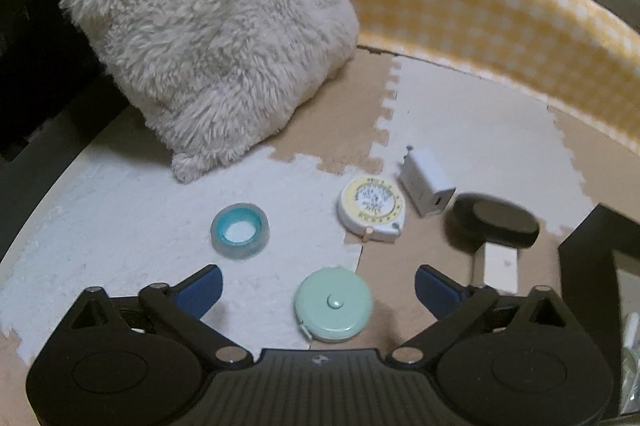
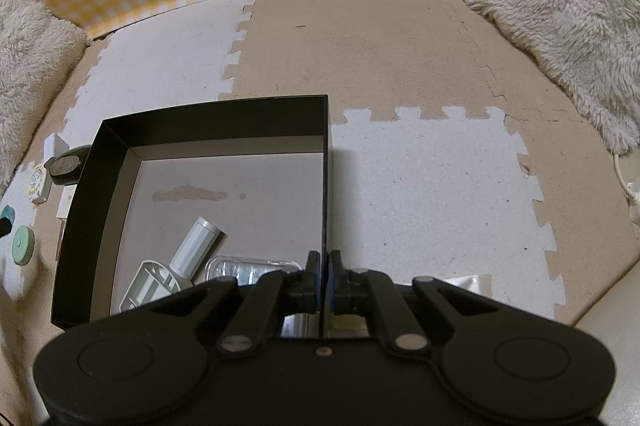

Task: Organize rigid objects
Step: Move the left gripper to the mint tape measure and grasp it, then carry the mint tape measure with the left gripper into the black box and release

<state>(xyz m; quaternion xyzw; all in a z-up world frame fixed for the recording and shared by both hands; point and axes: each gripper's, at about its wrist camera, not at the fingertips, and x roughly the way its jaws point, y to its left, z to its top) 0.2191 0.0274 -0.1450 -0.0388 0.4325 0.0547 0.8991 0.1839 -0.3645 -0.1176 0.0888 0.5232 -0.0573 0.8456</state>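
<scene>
— Hand-held gripper on my left [image 1: 318, 286] hung wide, nothing between its pads, right above the mint tape measure [image 1: 333, 305] on the floor mat [image 1: 120, 210].

— Why there?

— It lay nearest; the tape roll [image 1: 240, 231], white tape measure [image 1: 372, 209], charger [image 1: 426, 186] and black oval case [image 1: 494, 222] waited just beyond.

— And your right?

— My right hand-held gripper [image 2: 323, 280] was pinched on the wall of the black box [image 2: 216, 114], I judged to steady it. 3 pieces already lay inside: a white tube [image 2: 196, 246], a white frame [image 2: 150, 286], a clear case [image 2: 252, 268].
</scene>
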